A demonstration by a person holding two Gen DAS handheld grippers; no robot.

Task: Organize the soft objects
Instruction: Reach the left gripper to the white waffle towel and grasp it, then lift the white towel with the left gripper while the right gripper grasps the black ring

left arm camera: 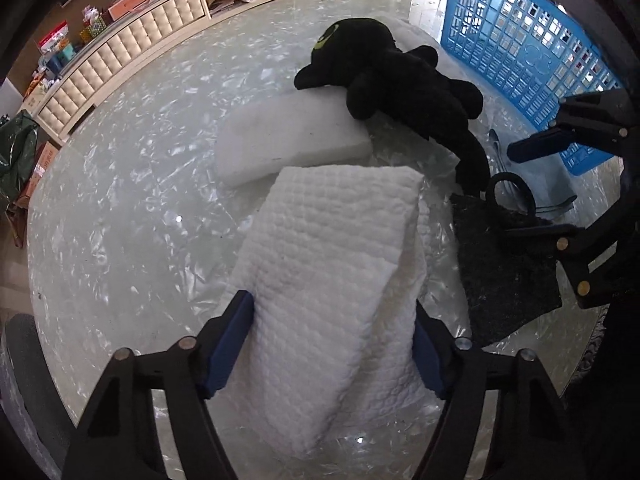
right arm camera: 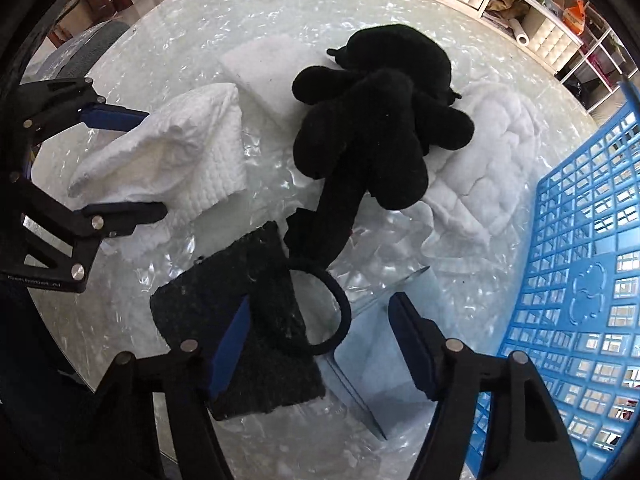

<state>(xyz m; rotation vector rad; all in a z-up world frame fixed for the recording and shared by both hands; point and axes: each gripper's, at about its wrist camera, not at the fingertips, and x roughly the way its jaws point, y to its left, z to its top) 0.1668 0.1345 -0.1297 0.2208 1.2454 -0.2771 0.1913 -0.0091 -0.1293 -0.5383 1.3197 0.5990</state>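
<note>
Left gripper (left arm camera: 332, 344): fingers pinch the white quilted cloth (left arm camera: 332, 264) from both sides, low on the pearly bench (left arm camera: 120, 200). Right gripper (right arm camera: 320, 344): fingers spread, straddling a black hair tie (right arm camera: 340, 320) on a dark felt pad (right arm camera: 240, 320), nothing gripped. Black plush toy (right arm camera: 380, 120) lies over white foam block (left arm camera: 288, 140); blue basket (right arm camera: 580, 280) just beside.

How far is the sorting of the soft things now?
Done: nothing visible; the blue basket looks empty. In hand: the left claw is around the white quilted cloth; the right claw is over the black hair tie. Left: black plush toy, foam block, dark pad.
</note>
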